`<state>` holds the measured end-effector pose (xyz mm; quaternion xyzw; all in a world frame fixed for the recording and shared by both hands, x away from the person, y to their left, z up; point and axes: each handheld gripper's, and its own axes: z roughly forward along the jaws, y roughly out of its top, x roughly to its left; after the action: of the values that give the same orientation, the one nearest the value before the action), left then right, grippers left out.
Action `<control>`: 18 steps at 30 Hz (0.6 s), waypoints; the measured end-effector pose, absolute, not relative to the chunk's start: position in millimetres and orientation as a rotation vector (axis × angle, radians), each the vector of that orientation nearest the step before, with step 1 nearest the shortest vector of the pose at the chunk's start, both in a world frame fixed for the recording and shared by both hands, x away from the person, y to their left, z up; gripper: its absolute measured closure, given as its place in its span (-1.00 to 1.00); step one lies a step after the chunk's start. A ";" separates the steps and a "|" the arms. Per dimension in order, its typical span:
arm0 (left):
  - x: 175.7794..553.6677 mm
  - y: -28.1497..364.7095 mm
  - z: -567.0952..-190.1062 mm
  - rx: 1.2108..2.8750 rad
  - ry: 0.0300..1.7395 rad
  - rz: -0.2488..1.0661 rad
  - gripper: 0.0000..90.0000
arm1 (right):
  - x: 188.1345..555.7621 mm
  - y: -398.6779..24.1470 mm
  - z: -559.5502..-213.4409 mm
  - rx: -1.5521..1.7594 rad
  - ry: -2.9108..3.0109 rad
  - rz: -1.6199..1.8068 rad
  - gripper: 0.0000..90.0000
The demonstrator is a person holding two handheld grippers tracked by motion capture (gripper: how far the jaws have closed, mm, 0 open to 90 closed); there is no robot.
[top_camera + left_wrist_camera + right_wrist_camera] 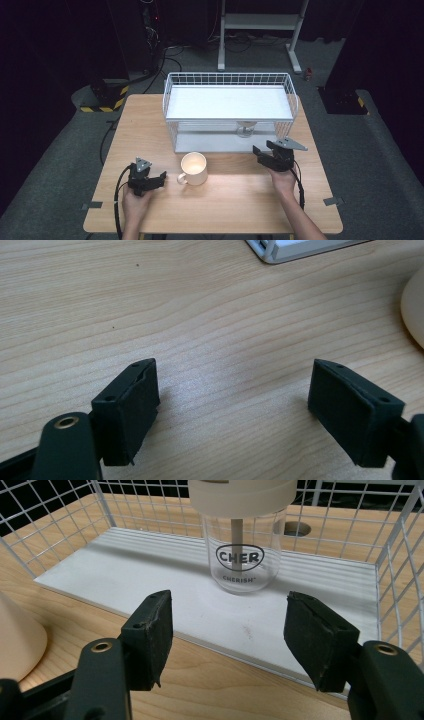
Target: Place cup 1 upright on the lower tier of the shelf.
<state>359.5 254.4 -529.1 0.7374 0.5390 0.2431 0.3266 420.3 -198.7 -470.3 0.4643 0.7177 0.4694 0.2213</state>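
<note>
Right claw (227, 635) empty, agape — glass cup (243, 555) just beyond, on shelf (125, 565).

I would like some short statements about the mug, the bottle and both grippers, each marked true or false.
1. The cream mug stands on the wooden table, in front of the white wire rack. True.
2. The clear bottle lies on its side. False: it stands upright on the rack's lower shelf.
3. The right gripper is shut on the bottle. False: its jaws are open, short of it.
4. The left gripper is open over bare wood. True.
</note>
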 end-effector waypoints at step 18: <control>359.5 254.4 -529.1 1.932 1.412 0.637 -0.54 | 404.3 -210.0 -466.6 1.259 1.962 1.343 -0.20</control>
<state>359.5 254.4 -529.1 0.7373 0.5391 0.2430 0.3266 404.3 -210.0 -466.6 0.4559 0.7109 0.4865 0.2237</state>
